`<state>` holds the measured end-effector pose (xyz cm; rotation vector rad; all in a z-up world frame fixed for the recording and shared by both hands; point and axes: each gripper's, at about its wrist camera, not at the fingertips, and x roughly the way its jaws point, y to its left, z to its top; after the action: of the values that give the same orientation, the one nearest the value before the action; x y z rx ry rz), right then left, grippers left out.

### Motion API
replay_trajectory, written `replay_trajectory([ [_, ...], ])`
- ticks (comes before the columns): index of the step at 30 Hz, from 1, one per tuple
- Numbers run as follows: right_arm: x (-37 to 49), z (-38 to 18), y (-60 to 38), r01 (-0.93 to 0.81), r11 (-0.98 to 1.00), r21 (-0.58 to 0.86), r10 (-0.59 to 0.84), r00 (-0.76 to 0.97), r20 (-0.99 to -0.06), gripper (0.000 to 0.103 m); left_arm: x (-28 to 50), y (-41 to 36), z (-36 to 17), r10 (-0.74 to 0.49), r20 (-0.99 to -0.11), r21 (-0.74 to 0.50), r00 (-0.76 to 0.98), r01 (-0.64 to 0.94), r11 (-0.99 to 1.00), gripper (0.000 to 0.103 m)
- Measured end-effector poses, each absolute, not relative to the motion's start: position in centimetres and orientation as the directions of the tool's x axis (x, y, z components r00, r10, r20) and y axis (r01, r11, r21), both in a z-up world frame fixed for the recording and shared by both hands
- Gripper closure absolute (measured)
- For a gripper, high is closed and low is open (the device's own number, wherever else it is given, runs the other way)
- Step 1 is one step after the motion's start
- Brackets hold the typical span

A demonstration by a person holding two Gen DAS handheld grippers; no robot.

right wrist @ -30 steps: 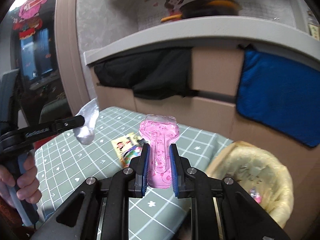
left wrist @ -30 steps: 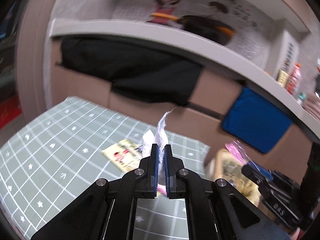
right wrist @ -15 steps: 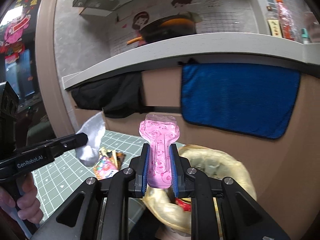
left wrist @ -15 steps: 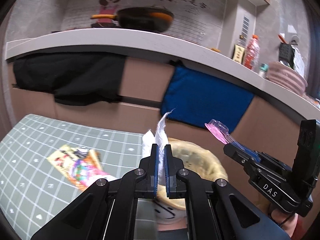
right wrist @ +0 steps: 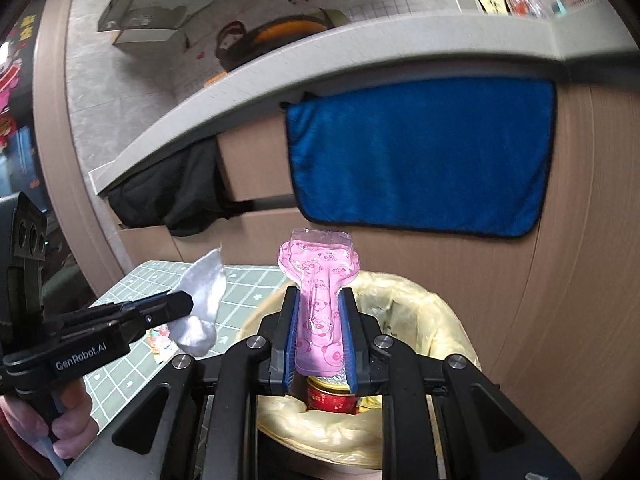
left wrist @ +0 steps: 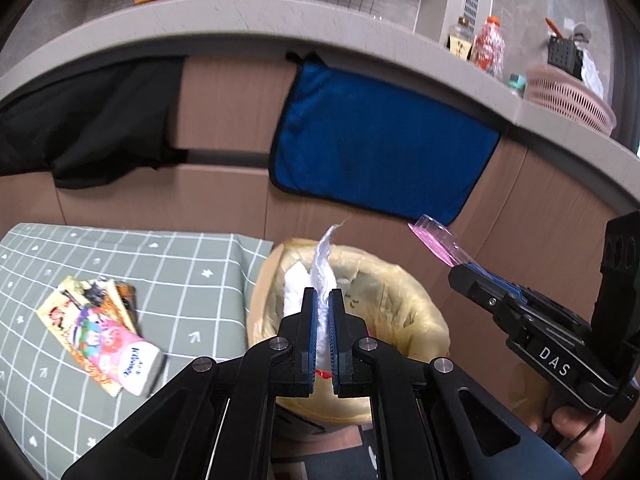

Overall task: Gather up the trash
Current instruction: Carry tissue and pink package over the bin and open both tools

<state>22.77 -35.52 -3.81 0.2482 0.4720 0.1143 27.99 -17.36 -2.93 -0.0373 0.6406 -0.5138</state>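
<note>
We are holding our left gripper (left wrist: pixel 323 300) clamped on a crumpled white tissue (left wrist: pixel 320 272) above the round bin lined with a yellowish plastic bag (left wrist: pixel 404 300). Our right gripper (right wrist: pixel 319 312) is pinching a pink clear-plastic wrapper printed with pandas (right wrist: pixel 320 280) over the same bin, where a red can (right wrist: pixel 330 396) is lying inside. Colourful snack packets (left wrist: pixel 100 328) are lying on the green grid-patterned tablecloth (left wrist: pixel 180 264) just beside the bin. A blue towel (right wrist: pixel 420 156) is hanging behind.
</note>
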Motion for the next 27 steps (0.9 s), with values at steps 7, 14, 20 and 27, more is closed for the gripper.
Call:
replay_trajectory([
  [7,25.5,-6.5,-37.0,-0.007,0.956,0.294,0.159,0.853,-0.497,0.086,30.9,-19.8,-5.9,-0.460,-0.614,-0.164,0.641,0.466,0.869,0.098],
  [14,27.2,-8.5,-37.4,0.009,0.953,0.304,0.162,0.831,-0.532,0.086,32.9,-20.6,-8.3,-0.457,-0.661,-0.186,0.596,0.460,0.868,0.098],
  [20,28.0,-9.5,-37.6,0.019,0.951,0.309,0.163,0.817,-0.552,0.085,33.8,-20.9,-9.1,-0.468,-0.671,-0.203,0.575,0.465,0.862,0.098],
  [27,28.7,-10.5,-37.5,0.030,0.952,0.306,0.161,0.801,-0.577,0.085,34.8,-21.2,-10.2,-0.473,-0.696,-0.229,0.540,0.458,0.859,0.098],
])
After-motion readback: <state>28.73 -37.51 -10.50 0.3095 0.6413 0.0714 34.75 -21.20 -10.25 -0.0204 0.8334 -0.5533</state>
